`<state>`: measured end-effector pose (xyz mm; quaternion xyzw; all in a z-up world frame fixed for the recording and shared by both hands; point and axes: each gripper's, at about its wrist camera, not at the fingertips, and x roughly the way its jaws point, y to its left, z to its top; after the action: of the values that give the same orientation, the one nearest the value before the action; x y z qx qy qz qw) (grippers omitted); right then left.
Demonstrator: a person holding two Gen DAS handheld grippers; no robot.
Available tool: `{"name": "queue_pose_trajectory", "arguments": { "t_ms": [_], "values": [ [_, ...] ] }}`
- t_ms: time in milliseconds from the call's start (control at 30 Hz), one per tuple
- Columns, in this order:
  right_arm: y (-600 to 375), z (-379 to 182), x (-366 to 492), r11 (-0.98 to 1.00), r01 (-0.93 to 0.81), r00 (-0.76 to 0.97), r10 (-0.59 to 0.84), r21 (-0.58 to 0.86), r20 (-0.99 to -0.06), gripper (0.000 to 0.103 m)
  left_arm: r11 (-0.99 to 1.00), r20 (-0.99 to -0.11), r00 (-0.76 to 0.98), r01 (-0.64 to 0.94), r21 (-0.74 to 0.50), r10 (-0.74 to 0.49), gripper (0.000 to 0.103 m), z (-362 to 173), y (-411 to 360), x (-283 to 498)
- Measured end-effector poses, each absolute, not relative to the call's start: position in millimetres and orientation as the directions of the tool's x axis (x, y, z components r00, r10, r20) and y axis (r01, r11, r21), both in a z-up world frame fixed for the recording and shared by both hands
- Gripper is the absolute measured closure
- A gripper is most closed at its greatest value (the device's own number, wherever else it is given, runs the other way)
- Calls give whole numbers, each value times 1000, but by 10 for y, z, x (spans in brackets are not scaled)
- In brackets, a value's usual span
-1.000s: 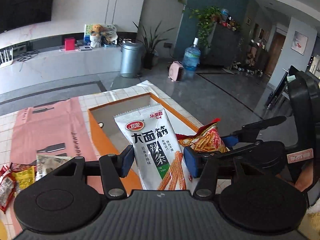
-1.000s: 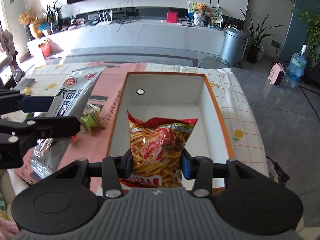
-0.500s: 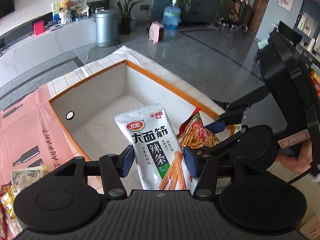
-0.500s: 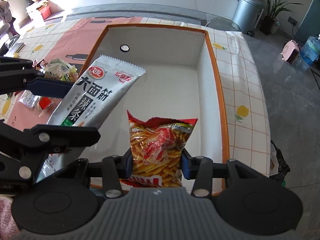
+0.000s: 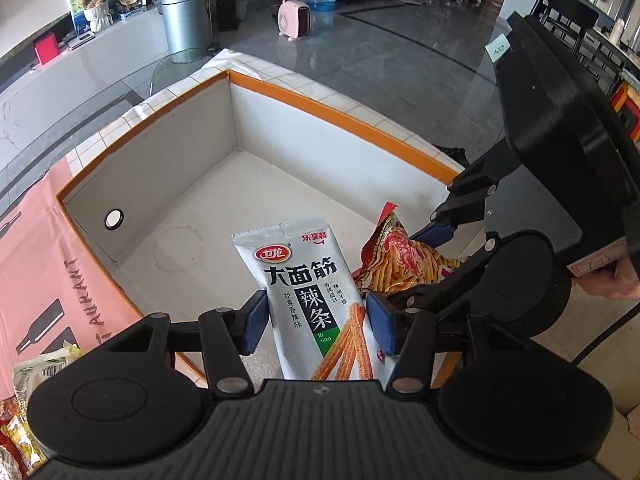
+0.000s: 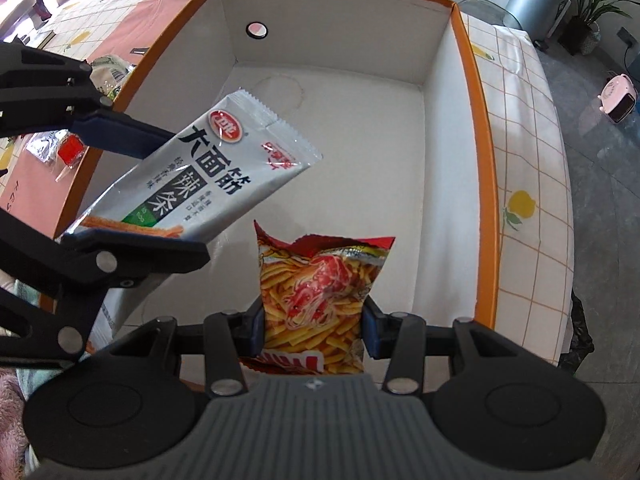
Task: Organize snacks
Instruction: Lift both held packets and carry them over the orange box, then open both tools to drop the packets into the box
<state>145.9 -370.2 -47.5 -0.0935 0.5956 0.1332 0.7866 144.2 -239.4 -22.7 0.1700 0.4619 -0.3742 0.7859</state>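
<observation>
Both hands dropped over the box [image 6: 478, 168] vs a sec ago; view now mostly its white floor, so release looks close. L→R: left gripper [image 5: 314, 322] clamped on silver spicy-strip pack [image 6: 208, 176], hanging over box's near-left part, inside left wall. Right gripper [image 6: 314, 330] pinching red fries bag [image 6: 320, 280], near-centre by near wall. Packs close, prob. not touching. Floor bare; free room toward far wall & right wall. Loose snacks [image 5: 24, 412] outside, left, on tablecloth [image 6: 528, 240].
</observation>
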Motion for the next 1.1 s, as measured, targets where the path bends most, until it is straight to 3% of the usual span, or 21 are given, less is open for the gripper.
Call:
{"name": "queue_pose_trajectory", "arguments": {
  "t_ms": [533, 600, 633, 767, 900, 1100],
  "values": [
    [-3643, -423, 1480, 952, -307, 259, 70, -13, -963, 55, 679, -861, 319, 733, -40, -395, 37, -216, -2434, 1436],
    [-3640, -381, 1471, 954, -299, 272, 51, -34, -961, 41, 683, -854, 332, 730, -36, -400, 32, -171, -2413, 1421],
    [-3646, -358, 1463, 954, -296, 280, 45, -41, -959, 38, 684, -850, 339, 728, -35, -403, 28, -140, -2405, 1411],
    [-3676, -262, 1414, 959, -280, 292, 45, -40, -955, 37, 685, -835, 351, 727, -42, -425, 27, -31, -2382, 1355],
    [-3675, -130, 1326, 965, -255, 329, 23, -65, -944, 29, 693, -814, 380, 720, -39, -439, 26, 103, -2330, 1263],
    [-3526, 167, 1030, 961, -224, 474, -40, -164, -879, 27, 743, -770, 467, 669, -14, -435, 26, 330, -2098, 1091]
  ]
}}
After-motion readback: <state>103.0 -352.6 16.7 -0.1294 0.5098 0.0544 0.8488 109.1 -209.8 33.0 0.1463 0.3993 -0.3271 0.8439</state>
